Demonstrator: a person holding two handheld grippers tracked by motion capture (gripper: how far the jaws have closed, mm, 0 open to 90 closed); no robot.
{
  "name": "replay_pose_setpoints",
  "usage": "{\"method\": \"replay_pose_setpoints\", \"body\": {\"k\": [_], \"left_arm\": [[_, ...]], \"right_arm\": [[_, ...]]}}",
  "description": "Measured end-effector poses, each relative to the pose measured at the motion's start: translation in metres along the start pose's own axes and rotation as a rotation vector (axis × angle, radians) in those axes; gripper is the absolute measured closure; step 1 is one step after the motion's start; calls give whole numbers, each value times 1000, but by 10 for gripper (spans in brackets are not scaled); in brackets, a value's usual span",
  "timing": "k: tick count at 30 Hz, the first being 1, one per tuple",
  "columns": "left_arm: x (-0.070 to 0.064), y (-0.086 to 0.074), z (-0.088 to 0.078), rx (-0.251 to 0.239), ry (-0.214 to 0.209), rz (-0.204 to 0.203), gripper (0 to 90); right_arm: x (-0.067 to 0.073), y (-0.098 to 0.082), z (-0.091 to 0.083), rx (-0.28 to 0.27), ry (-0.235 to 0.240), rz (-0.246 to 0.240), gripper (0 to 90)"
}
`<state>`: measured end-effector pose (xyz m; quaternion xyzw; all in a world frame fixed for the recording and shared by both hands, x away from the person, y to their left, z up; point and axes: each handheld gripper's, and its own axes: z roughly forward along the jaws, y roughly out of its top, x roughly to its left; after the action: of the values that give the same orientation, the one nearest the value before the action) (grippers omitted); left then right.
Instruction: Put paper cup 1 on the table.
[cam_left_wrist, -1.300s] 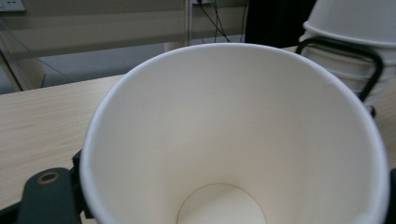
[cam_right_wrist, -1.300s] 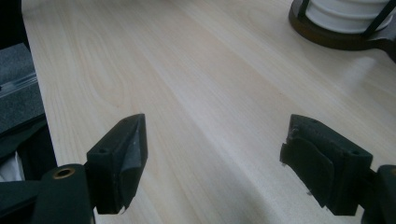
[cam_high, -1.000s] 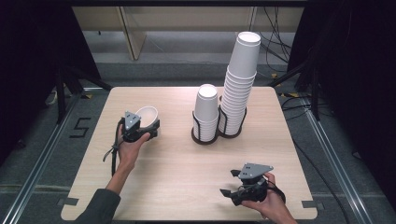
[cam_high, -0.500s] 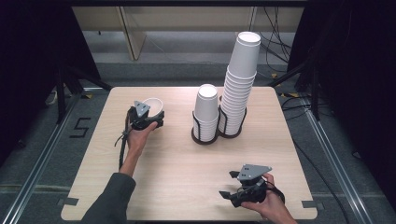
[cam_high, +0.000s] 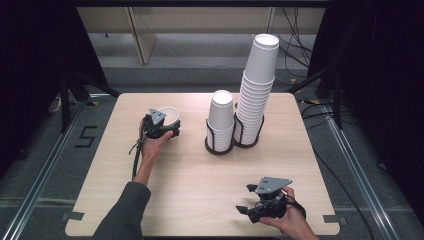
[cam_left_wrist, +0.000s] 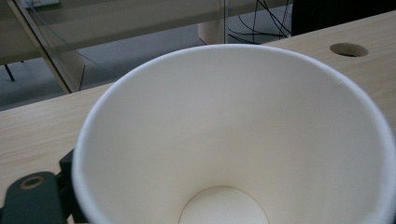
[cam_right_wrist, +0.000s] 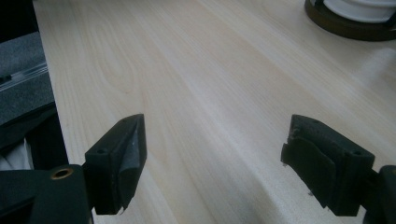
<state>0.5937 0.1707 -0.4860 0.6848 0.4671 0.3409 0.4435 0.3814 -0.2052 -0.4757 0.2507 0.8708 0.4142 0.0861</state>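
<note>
Paper cup (cam_high: 170, 116) stands upright on the surface (cam_high: 190, 185), mouth up, left of the cup holder (cam_high: 220, 145). Left gripper (cam_high: 167, 131) is right at it; its fingers have just been opening, wall between them, grip looks released. Right gripper (cam_high: 245, 209), fingers apart and empty, is well apart from it.

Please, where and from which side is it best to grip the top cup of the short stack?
Probably by the side wall of the top cup, just above the short stack, jaws level from the open near side. It stands upside down, rim hidden, and the tall stack crowds its right.
</note>
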Motion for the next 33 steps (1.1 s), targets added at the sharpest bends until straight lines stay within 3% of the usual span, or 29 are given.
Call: {"method": "replay_pose_setpoints", "body": {"k": [7, 8, 13, 15, 17, 18, 20, 22, 23, 27, 31, 33], "left_arm": [[-2, -4, -2, 12, -7, 21, 111], [-2, -3, -4, 14, -6, 19, 112], [-1, -11, -9, 23, -16, -13, 126], [-1, -14, -11, 42, -28, -14, 138], [-1, -16, -14, 46, -16, -8, 142], [0, -17, -17, 42, -15, -16, 142], [1, -17, -20, 91, -13, -39, 142], [-1, -17, -27, 112, -10, -107, 143], [-2, -16, -31, 110, -4, -121, 143], [-7, -16, -39, 129, -6, -97, 143], [-8, -17, -49, 114, -8, -121, 144], [-10, -18, -54, 114, -17, -113, 144]], "right_arm": [[0, -1, 0, 7, -1, 4, 218], [2, -2, 0, 14, 4, 28, 218], [3, -2, 1, 29, 0, 31, 219], [3, -2, 2, 26, -7, -3, 218], [4, -2, 2, 37, 1, 15, 218], [6, -2, 3, 36, 1, 13, 218], [5, -2, 3, 35, 3, 1, 218], [5, -1, 3, 28, -3, -15, 217], [4, -2, 3, 27, -1, -16, 217], [6, -2, 3, 32, 2, 10, 215], [6, -1, 2, 27, -3, 5, 216], [4, -1, 3, 22, -6, -15, 215]]}}
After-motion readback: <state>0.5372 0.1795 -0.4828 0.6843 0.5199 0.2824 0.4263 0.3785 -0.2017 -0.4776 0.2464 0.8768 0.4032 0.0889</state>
